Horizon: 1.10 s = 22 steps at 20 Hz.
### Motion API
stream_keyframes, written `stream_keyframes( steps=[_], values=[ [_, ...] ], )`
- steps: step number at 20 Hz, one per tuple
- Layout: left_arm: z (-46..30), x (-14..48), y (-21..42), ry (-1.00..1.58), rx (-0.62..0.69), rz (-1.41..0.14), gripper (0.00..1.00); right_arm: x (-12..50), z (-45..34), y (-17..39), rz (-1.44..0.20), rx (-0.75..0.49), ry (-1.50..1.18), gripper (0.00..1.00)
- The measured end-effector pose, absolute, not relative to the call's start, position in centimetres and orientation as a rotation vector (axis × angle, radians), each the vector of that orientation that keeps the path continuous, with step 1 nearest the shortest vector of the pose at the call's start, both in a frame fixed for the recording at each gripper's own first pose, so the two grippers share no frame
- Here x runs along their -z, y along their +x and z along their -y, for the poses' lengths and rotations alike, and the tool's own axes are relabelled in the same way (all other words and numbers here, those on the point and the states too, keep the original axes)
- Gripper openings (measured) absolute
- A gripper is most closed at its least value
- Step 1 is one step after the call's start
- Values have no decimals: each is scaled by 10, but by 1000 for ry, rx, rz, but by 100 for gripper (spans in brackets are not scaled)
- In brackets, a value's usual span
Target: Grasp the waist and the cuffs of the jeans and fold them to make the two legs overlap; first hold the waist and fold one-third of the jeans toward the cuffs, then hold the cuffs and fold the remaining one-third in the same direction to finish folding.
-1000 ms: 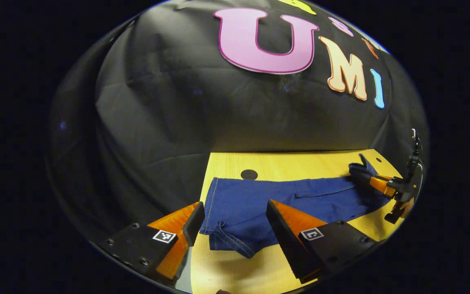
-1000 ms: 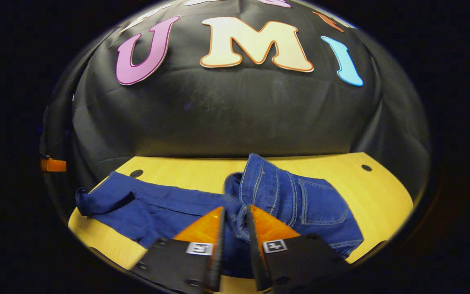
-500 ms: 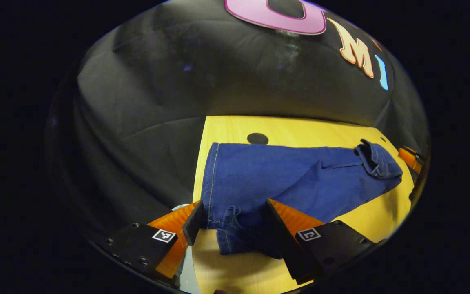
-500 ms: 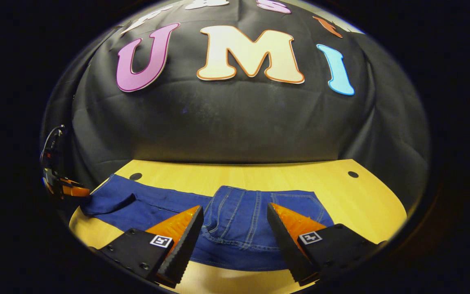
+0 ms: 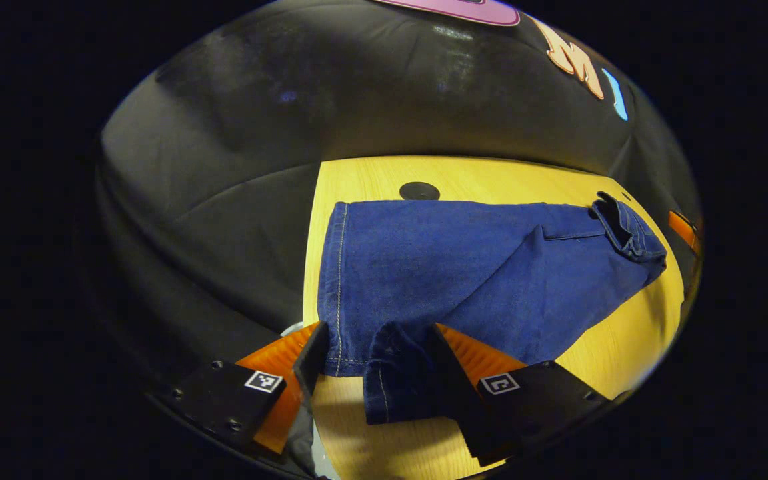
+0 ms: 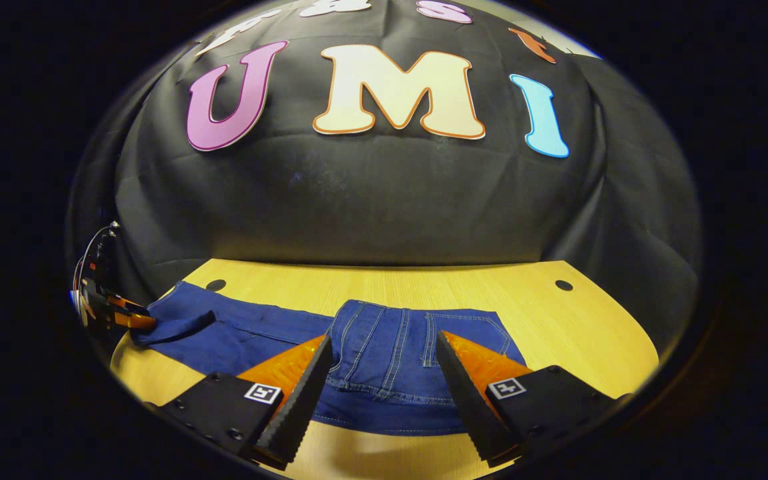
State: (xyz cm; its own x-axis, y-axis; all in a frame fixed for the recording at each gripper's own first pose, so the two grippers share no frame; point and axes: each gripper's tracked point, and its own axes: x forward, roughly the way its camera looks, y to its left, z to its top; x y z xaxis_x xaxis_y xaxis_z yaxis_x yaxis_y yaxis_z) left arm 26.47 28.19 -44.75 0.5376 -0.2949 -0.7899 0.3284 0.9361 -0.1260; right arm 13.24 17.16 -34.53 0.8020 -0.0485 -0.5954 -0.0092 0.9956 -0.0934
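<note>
I have the jeans (image 5: 464,267) lying lengthwise on the tabletop (image 6: 591,327), legs roughly overlapped. The waist (image 6: 411,347) looks folded over toward the cuffs (image 5: 364,360), so I judge fold 1 done, fold 2 left. My right claw (image 6: 381,380) gapes wide over the waist, holding nothing. My left claw (image 5: 374,363) straddles the cuffs, wide open, not yet gripping.
</note>
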Motion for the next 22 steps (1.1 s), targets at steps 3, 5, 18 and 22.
stream_keyframes(
  steps=[3,5,18,22],
  values=[
    [-263,449,263,-17,392,-924,48,344,-172,133,-637,14,-89,96],
    [-265,446,265,-28,359,-921,14,342,-169,137,-626,15,-87,96],
    [-187,315,281,-129,342,-759,0,298,-110,140,-562,1,-30,96],
    [-126,288,278,-160,384,-739,0,274,-75,134,-539,-1,-20,97]
  ],
)
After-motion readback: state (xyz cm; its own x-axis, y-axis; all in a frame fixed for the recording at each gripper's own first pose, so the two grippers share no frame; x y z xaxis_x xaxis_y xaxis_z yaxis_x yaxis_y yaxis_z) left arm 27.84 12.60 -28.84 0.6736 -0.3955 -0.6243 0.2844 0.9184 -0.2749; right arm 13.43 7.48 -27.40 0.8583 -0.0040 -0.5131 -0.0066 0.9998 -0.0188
